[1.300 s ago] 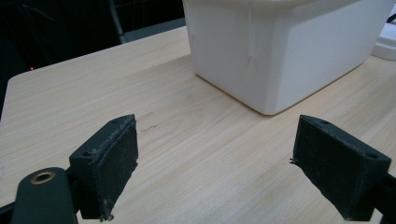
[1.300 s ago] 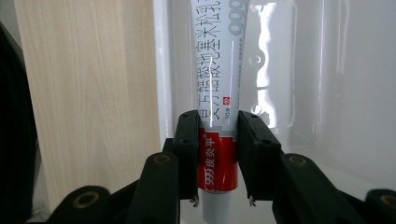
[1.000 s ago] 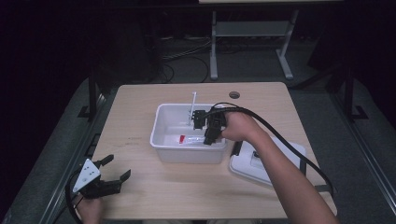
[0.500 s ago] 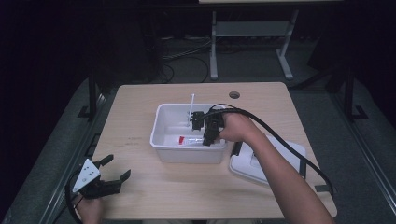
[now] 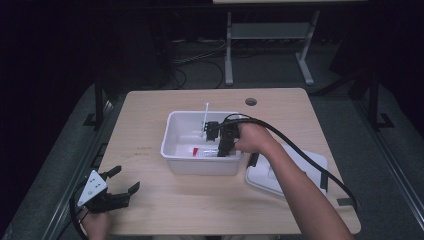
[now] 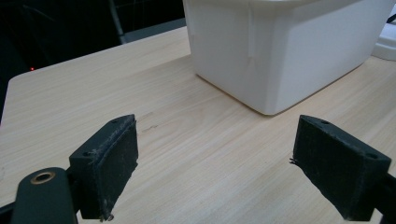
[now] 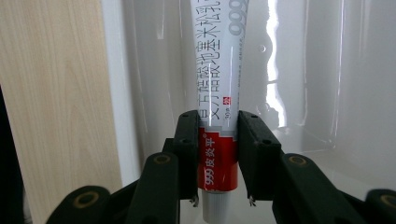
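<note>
Nothing moved: right claw (image 7: 218,161) pinching ointment tube (image 7: 219,84) inside white bin (image 5: 172,150), left claw (image 6: 233,168) spread.

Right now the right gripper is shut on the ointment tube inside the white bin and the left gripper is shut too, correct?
Not quite: the left gripper is open, jaws wide apart over bare table, as the left gripper view shows. The right gripper does clamp the ointment tube inside the white bin.

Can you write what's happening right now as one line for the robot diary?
right gripper: shut on tube inside white bin | left gripper: open, holding nothing, over table
</note>
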A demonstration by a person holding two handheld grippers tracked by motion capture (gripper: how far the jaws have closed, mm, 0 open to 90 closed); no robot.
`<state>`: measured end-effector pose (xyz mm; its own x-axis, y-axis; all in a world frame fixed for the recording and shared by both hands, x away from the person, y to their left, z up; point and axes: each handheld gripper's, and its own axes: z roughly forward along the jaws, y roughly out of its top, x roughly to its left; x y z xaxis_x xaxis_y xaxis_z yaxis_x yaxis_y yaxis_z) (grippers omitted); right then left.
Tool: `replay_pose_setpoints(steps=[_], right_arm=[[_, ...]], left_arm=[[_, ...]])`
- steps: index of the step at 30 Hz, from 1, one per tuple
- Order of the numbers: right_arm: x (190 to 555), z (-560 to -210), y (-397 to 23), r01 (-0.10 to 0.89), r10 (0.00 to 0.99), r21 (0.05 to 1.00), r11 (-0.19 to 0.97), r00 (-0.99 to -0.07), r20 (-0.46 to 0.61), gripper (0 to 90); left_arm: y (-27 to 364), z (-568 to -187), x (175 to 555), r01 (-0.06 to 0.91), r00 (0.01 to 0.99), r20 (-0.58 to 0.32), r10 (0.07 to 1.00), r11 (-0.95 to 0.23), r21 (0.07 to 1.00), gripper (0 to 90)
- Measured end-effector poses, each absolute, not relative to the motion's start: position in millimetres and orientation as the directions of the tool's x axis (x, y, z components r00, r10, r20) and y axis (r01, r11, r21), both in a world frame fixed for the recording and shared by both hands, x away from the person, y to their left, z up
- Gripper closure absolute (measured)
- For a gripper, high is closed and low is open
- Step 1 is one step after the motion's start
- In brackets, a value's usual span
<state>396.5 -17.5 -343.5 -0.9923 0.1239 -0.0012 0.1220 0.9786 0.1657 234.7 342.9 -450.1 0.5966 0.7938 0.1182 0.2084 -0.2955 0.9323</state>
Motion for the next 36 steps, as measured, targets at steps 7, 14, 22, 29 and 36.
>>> replay_pose_setpoints(steps=[7, 14, 22, 29, 36], right_arm=[[399.5, -348.3, -18.9, 0.132, 0.133, 0.163, 0.978, -0.991, 0.008, 69.6], [401.2, -352.8, -17.0, 0.135, 0.134, 0.159, 0.978, -0.991, 0.017, 69.6], [402.9, -355.7, -16.0, 0.135, 0.133, 0.154, 0.979, -0.991, 0.023, 69.6], [403.4, -357.8, -15.3, 0.145, 0.142, 0.151, 0.978, -0.989, 0.029, 68.9], [404.0, -355.4, -15.2, 0.157, 0.156, 0.172, 0.973, -0.988, 0.016, 64.6]], left_arm=[[342.7, -450.1, 234.5, 0.208, 0.596, 0.117, 0.794, -0.294, 0.933, 13.5], [342.9, -450.1, 234.6, 0.208, 0.597, 0.118, 0.794, -0.295, 0.933, 13.6], [343.0, -450.2, 234.3, 0.209, 0.595, 0.113, 0.796, -0.289, 0.934, 13.5], [342.9, -450.2, 234.3, 0.209, 0.595, 0.114, 0.795, -0.291, 0.934, 13.6], [342.9, -450.2, 234.5, 0.208, 0.597, 0.116, 0.794, -0.293, 0.933, 13.5]])
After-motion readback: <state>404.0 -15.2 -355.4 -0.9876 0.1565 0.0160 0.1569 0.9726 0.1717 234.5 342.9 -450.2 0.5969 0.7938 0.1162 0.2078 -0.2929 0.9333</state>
